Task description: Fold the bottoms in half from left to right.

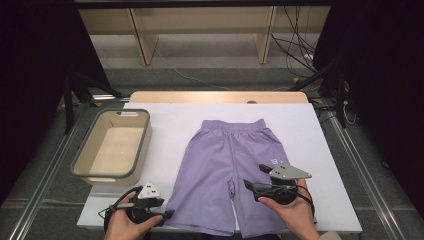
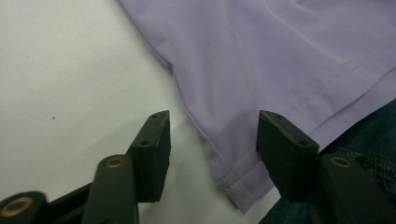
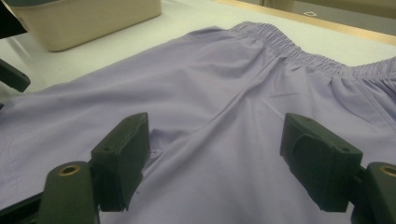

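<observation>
Left gripper (image 2: 212,154) fingers (image 2: 152,149) straddle shorts (image 2: 261,70) hem corner, untouched.

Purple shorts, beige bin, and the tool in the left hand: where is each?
purple shorts (image 1: 220,165): high view, upper left leg.
beige bin (image 1: 146,137): high view, right wall's rim.
left tool (image 1: 167,215): high view, between its jaw tips.

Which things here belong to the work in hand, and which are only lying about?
In the work:
- purple shorts, spread flat
- left hand-held gripper, jaws apart around the shorts' hem corner
- right hand-held gripper, jaws open above the shorts

Lying about:
- beige basket, to the left
- cables on the floor beyond the table
</observation>
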A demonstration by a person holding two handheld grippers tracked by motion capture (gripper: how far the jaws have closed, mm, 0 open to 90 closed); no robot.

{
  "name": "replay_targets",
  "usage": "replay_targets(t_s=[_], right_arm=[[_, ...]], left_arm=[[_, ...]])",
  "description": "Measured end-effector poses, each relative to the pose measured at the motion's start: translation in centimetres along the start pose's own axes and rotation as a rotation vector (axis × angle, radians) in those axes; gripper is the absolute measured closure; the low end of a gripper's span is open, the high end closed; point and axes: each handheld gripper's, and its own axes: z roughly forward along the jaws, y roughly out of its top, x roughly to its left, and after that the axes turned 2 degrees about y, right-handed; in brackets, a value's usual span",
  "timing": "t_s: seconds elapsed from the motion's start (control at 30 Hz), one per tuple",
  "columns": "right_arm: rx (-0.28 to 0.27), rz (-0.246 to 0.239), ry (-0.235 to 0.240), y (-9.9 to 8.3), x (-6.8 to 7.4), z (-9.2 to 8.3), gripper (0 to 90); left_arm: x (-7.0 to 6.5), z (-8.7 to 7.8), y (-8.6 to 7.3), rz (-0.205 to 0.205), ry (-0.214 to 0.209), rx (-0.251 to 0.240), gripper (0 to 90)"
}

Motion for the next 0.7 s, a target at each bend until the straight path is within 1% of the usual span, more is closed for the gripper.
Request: replay_targets(t_s=[0.17,0.23,0.37,0.43,0.5,0.6,0.7], right_arm=[[-0.001,-0.003,0.001,0.0,0.0,-0.1,25.1],[-0.002,-0.005,-0.001,0.0,0.1,-0.1,25.2],[-0.005,-0.008,-0.001,0.0,0.1,-0.1,25.1],[-0.004,-0.007,-0.001,0.0,0.2,-0.1,25.2],[-0.001,-0.005,-0.003,0.0,0.2,0.0,25.2],[-0.002,-0.008,-0.001,0.0,0.2,0.0,25.2],[0.002,-0.012,0.0,0.0,0.2,0.1,25.3]], left_arm=[[-0.1,0.3,0.0,0.017,0.003,0.032,51.2],[-0.3,0.3,0.0,0.031,0.013,0.034,51.7],[-0.9,0.5,0.2,0.072,0.05,0.039,55.7],[-1.2,0.6,0.2,0.082,0.046,0.036,60.2],[-1.4,0.7,0.3,0.102,0.04,0.036,66.1],[-1.5,0.8,0.4,0.101,0.031,0.032,73.3],[-1.6,0.9,0.4,0.104,0.032,0.023,79.5]])
